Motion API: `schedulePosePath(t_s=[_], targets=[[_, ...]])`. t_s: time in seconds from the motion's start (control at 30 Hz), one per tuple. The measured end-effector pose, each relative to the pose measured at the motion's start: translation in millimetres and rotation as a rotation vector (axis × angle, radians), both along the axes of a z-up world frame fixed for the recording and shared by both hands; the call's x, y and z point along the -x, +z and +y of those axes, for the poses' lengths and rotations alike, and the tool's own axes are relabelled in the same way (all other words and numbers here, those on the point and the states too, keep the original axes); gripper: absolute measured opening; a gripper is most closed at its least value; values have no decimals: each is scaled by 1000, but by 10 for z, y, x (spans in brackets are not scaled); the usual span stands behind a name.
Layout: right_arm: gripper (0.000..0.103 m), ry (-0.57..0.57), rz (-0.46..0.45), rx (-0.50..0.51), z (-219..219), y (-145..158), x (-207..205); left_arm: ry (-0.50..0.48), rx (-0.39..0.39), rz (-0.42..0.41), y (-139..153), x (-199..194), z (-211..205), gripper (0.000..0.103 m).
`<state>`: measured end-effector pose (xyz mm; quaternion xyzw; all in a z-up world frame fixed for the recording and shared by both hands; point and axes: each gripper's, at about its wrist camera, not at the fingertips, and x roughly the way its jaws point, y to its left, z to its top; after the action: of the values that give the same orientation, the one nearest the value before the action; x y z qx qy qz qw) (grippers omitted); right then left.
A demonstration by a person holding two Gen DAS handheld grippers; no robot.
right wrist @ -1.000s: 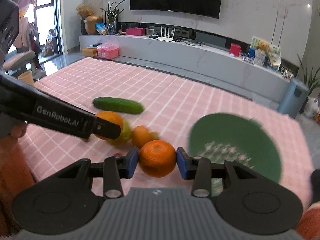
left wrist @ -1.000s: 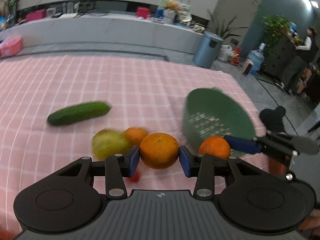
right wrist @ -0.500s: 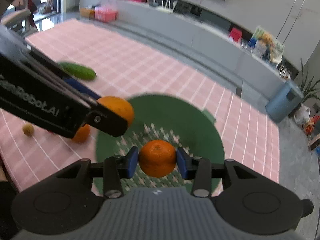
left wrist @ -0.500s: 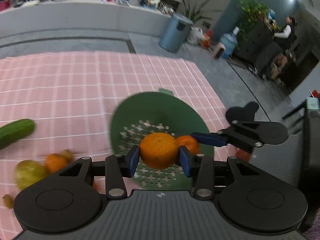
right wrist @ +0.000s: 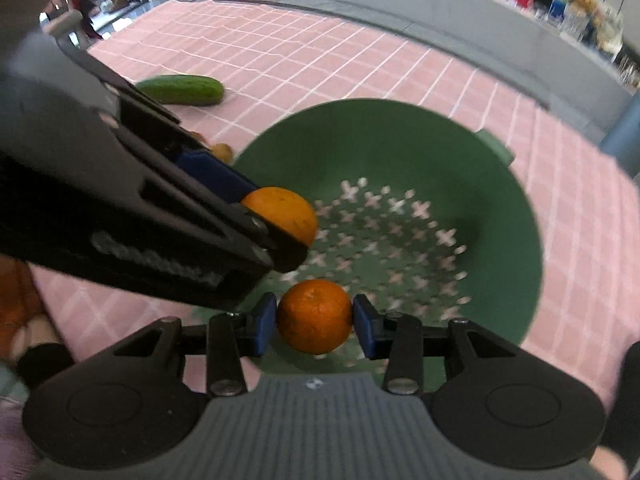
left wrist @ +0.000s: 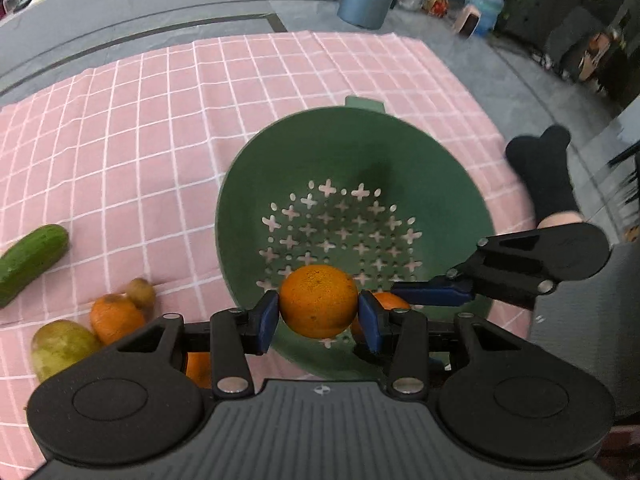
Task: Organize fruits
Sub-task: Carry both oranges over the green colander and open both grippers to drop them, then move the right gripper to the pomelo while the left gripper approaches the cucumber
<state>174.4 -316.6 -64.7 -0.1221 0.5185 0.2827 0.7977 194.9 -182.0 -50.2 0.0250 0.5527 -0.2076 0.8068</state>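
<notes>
My left gripper (left wrist: 318, 316) is shut on an orange (left wrist: 318, 301) and holds it over the near rim of a green colander (left wrist: 400, 152). My right gripper (right wrist: 315, 324) is shut on a second orange (right wrist: 315, 315), also above the colander (right wrist: 500, 208), close beside the left one. The left gripper's orange also shows in the right wrist view (right wrist: 286, 212). The right gripper's orange peeks out in the left wrist view (left wrist: 390, 302). The colander's perforated bottom holds no fruit.
On the pink checked cloth (left wrist: 160, 120) left of the colander lie a cucumber (left wrist: 30, 258), another orange (left wrist: 114, 316), a yellow-green pear (left wrist: 60, 346) and a small brown fruit (left wrist: 140, 292). The table's edge runs just right of the colander, with floor beyond.
Both grippers have carried their oranges from beside the fruit pile to above the colander and have tilted downward over it. The grips have not changed.
</notes>
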Motion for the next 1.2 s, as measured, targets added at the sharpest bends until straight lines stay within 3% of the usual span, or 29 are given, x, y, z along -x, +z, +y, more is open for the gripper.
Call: schedulePosePath(t_s=[0.27,0.37,0.57,0.83,1.03,1.2], targets=[[38,65,170,-96,155,-45,201,-40,-115,46,-5,142,28,49],[38,104,135,-24,258,-72,282,-48,-142,30,-6,133,17,49],[39,52,60,96,197,-151,126,-81,-187,23,-47,89,-58,49],[40,18,46,118,96,-166,84,-108,-212,25,-129,171,-116,51],[56,-5,10,136,126,-45,150,-96,-171,-2,8,213,-70,65],[67,-10,-39,173,182,143,268,-88,-114,-46,262,336,14,66]])
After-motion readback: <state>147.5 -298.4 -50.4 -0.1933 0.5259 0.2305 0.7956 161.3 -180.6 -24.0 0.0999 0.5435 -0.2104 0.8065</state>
